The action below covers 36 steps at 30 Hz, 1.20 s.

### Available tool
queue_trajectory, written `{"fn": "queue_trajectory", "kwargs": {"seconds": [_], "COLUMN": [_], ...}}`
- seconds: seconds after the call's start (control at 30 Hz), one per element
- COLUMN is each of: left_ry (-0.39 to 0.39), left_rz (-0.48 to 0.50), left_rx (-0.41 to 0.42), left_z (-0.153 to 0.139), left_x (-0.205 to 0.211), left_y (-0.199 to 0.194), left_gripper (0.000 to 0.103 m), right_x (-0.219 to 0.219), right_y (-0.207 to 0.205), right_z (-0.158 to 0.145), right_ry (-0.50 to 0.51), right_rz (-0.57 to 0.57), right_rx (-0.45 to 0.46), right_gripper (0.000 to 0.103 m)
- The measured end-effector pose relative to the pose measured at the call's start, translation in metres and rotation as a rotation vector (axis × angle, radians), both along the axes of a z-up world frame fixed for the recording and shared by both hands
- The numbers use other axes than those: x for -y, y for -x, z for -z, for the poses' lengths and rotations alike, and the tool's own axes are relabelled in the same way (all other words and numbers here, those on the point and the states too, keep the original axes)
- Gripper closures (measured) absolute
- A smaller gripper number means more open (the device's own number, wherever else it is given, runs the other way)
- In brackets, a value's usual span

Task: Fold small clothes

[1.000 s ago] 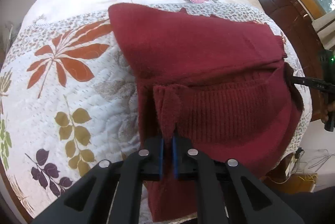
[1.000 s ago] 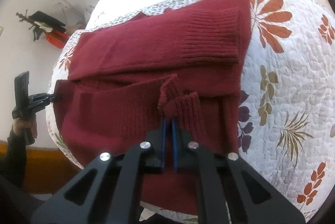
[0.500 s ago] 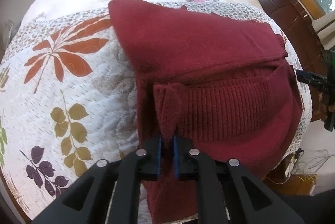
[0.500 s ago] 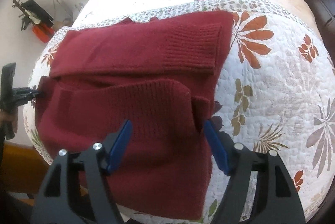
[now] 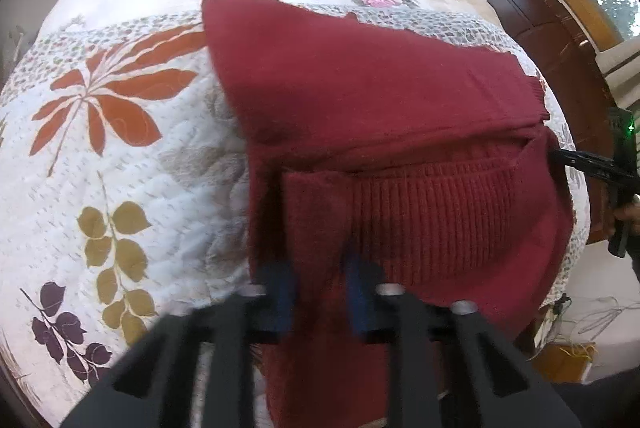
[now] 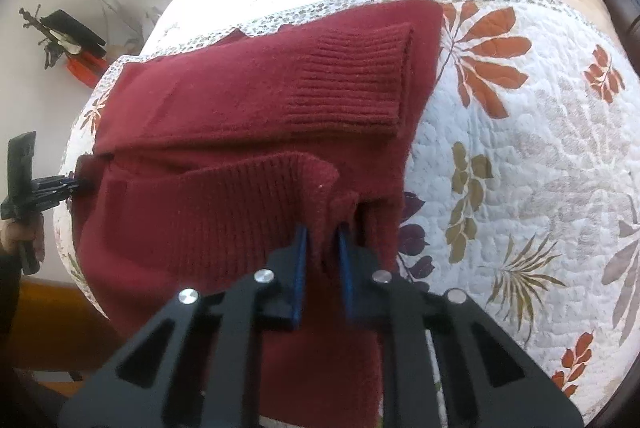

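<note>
A dark red knit sweater (image 5: 380, 100) lies partly folded on the bed, a ribbed band (image 5: 432, 212) turned over its near part. My left gripper (image 5: 319, 288) is open over the sweater's near left corner, which lies slack between the blue fingers (image 5: 280, 288). In the right wrist view the sweater (image 6: 248, 100) shows a ribbed cuff (image 6: 352, 84) on top. My right gripper (image 6: 322, 260) is shut on a raised pinch of the sweater's near right edge. Each gripper appears in the other view, the right gripper (image 5: 576, 162) and the left gripper (image 6: 52, 188), at the sweater's sides.
A white quilt (image 5: 120, 156) with leaf prints covers the bed. A dark wooden headboard (image 5: 540, 12) stands at the right, under a window. A small shelf with objects (image 6: 68, 44) hangs on the wall to the left. A hand (image 6: 20, 236) holds the left gripper.
My left gripper has opened and the pinched corner has dropped flat. My right gripper opened wide half a second ago and has since closed on the sweater's near right edge.
</note>
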<state>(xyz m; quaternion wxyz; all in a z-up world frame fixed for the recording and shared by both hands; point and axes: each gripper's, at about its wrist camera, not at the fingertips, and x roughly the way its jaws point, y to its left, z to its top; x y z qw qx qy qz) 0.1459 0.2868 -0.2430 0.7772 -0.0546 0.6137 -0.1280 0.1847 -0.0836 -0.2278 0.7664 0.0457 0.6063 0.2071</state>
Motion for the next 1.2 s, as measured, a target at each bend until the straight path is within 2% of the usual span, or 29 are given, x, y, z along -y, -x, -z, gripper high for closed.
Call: {"fn": "queue_trajectory", "kwargs": {"seconds": [0.13,0.2,0.33,0.37,0.4,0.53,0.6,0.93,1.07,1.2], "left_ry": [-0.016,-0.006,0.023,0.029,0.042,0.041,0.023,0.077,0.084,0.095], "left_rz": [-0.005,-0.019,-0.025,-0.024,-0.019,0.007,0.008,-0.061,-0.069,-0.050], "left_rx": [0.000,-0.002,-0.005,-0.007,-0.001,0.042,0.078,0.283,0.351,0.418], "left_z": [0.003,0.004,0.007,0.007,0.006,-0.013,-0.031,-0.123,-0.151,-0.176], "left_x": [-0.002,-0.005,-0.007,-0.007,-0.006,0.000,0.001,-0.016,-0.022,-0.024], "left_y": [-0.004,-0.005,-0.005,-0.005,-0.005,0.001,0.008,0.055,0.054,0.036], "left_gripper": [0.089,0.085,0.085,0.087,0.097,0.097,0.097,0.097,0.097,0.097], "right_x": [-0.001,-0.001,0.005,0.005,0.006,0.010,0.014,0.038,0.042,0.042], "right_y": [-0.003,-0.003,0.001,0.002,0.002,0.010,0.015,0.049,0.045,0.031], "right_z": [0.005,0.004,-0.001,-0.002,-0.004,-0.019,-0.031,-0.113,-0.150,-0.174], "right_ry": [-0.006,-0.009,-0.025,-0.030,-0.037,-0.050,-0.056,-0.082,-0.111,-0.143], "right_rz": [0.004,0.007,0.022,0.024,0.029,0.042,0.049,0.119,0.129,0.137], "right_rx": [-0.013,-0.013,-0.006,-0.005,-0.002,0.024,0.039,0.169,0.251,0.310], "right_gripper": [0.081,0.094,0.097,0.097,0.097,0.097,0.097,0.098,0.098,0.098]}}
